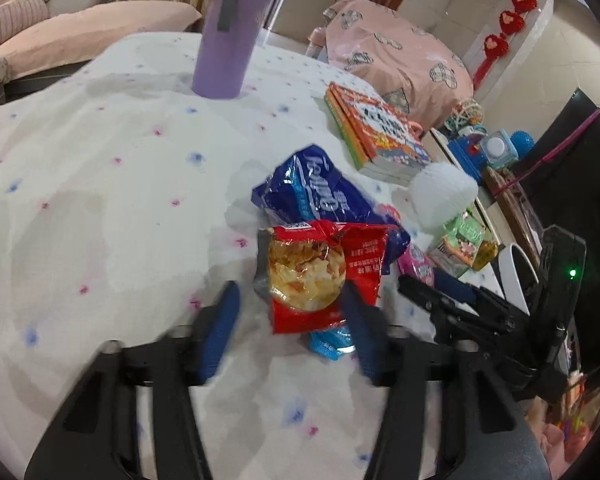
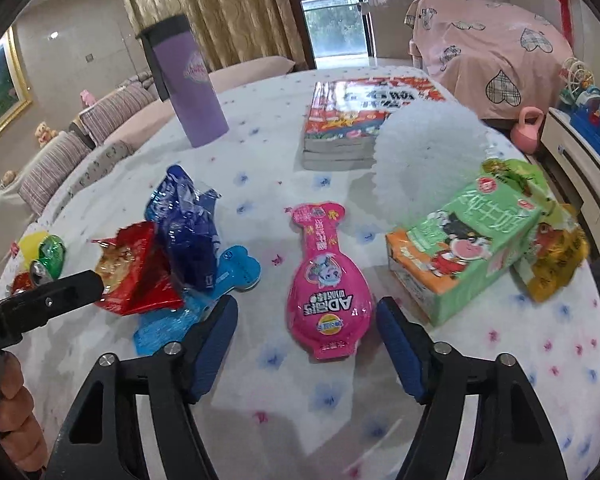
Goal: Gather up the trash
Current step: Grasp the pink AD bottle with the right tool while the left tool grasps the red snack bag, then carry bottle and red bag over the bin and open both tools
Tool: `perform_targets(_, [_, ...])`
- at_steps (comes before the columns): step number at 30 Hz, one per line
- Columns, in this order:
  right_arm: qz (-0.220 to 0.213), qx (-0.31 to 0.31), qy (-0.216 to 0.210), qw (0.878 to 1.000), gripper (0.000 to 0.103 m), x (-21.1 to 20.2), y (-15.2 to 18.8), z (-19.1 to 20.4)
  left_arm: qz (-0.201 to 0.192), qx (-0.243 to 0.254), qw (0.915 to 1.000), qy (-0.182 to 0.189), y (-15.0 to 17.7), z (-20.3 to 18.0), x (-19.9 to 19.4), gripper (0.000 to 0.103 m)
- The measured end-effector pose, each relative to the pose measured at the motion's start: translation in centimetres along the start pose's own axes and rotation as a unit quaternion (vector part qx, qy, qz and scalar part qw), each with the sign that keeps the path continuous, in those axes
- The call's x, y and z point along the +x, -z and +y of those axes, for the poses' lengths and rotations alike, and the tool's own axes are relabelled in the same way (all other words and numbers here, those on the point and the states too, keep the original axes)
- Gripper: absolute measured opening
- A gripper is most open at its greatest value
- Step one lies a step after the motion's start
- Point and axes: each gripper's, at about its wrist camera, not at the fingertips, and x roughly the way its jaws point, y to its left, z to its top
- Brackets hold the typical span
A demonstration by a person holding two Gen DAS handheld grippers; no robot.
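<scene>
Nearest me, my left tongs (image 1: pixel 290 312) stand partly open around one red snack bag (image 1: pixel 320 276): the right pad seems to touch its edge, the left pad is clear. The bag is crinkled, red with a clear window of golden crisps. My right tongs (image 2: pixel 306 334) gape wide around one pink bottle-shaped pouch (image 2: pixel 327 296) lying flat on the spotted tablecloth (image 2: pixel 520 360), pads apart from it. Beyond lie one crumpled dark blue wrapper (image 2: pixel 188 224), one light blue pouch (image 2: pixel 228 276), one green carton (image 2: pixel 468 240), then one stack of books (image 2: pixel 348 120) and one purple tumbler (image 2: pixel 188 80).
</scene>
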Motion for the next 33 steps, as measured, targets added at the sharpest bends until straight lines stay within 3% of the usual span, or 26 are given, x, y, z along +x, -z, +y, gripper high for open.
perform_targets(2, [0.005, -0.003, 0.013, 1.0, 0.045, 0.4, 0.1, 0.0, 0.011, 0.004, 0.9999, 0.006, 0.2, -0.1, 0.5, 0.009])
perform_targets(6, [-0.001, -0.014, 0.017, 1.0, 0.045, -0.3, 0.4, 0.4, 0.002, 0.024, 0.9997, 0.001, 1.3, -0.8, -0.5, 0.001])
perform_targets(20, [-0.025, 0.012, -0.021, 0.999, 0.041, -6.7, 4.5, -0.5, -0.024, 0.045, 0.9976, 0.047, 3.4, -4.5, -5.0, 0.001])
perform_targets(33, [-0.067, 0.072, 0.003, 0.995, 0.041, -13.5, 7.9, -5.5, 0.004, 0.113, 0.9876, 0.109, 5.9, -12.5, -4.3, 0.001])
